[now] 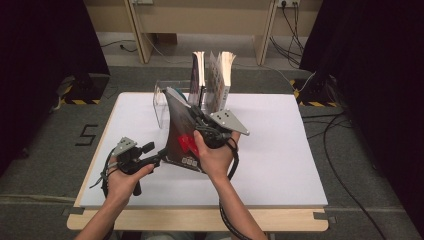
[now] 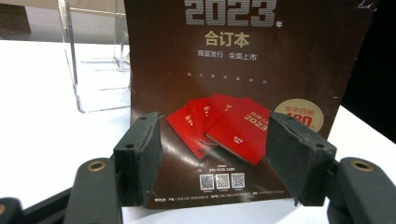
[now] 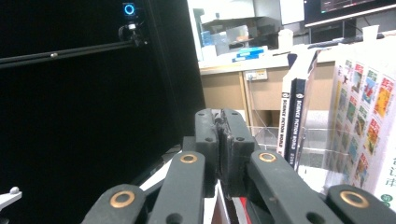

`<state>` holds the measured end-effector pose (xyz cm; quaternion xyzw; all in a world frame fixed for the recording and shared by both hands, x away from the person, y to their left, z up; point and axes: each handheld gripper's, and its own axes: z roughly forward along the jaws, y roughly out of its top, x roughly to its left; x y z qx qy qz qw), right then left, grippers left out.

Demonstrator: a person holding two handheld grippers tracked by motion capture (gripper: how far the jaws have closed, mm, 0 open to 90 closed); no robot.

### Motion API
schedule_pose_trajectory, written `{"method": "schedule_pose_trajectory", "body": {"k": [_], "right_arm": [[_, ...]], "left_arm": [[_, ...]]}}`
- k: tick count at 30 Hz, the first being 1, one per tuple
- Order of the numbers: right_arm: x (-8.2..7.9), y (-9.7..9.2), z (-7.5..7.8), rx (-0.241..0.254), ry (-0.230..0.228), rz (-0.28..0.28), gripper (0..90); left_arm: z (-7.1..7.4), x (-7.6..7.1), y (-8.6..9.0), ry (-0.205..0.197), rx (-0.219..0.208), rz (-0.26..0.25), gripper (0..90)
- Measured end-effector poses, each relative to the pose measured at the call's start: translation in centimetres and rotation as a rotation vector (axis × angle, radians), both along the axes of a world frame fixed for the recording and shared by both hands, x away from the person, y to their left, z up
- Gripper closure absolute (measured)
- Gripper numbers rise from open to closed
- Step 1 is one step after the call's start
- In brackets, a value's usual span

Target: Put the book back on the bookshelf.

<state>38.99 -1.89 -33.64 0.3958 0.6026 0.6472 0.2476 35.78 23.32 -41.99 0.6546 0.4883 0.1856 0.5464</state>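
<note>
A dark brown magazine (image 1: pixel 179 132) stands tilted on its lower edge on the white table (image 1: pixel 280 155). Its cover (image 2: pixel 224 70) shows "2023" and several red booklets. My right gripper (image 1: pixel 196 116) is shut on the magazine's upper right edge and holds it up. In the right gripper view the jaws (image 3: pixel 220 122) are pressed together, with a sliver of the magazine below them. My left gripper (image 1: pixel 159 158) is open at the magazine's lower left corner. In the left gripper view its jaws (image 2: pixel 217 125) stand wide apart, facing the cover and not touching it.
A clear acrylic book stand (image 1: pixel 161 104) sits behind the magazine at the table's far side. Upright books (image 1: pixel 220 80) stand in it, including a dark-spined pair (image 3: pixel 293 123) and a colourful one (image 3: pixel 359 102). Black curtains flank the table.
</note>
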Motion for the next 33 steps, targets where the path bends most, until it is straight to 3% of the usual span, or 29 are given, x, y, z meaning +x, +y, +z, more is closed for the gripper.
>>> {"method": "schedule_pose_trajectory", "body": {"k": [4, 11, 21, 33], "right_arm": [[0.4, 0.1, 0.8, -0.002, -0.002, -0.01, 88.0], [2.7, 1.0, 3.3, 0.045, -0.008, -0.01, 88.4], [5.5, 2.6, 4.5, 0.058, 0.006, -0.022, 88.5], [8.2, 4.1, 6.8, 0.066, -0.032, -0.052, 88.5]], "left_arm": [[-0.3, -0.1, 0.5, 0.008, 0.001, 0.008, 35.7], [-0.6, -0.6, 1.7, 0.011, -0.012, 0.033, 35.7], [-1.0, -1.2, 3.9, 0.018, -0.029, 0.077, 35.7], [-2.0, -1.5, 4.4, 0.04, -0.037, 0.089, 35.7]]}}
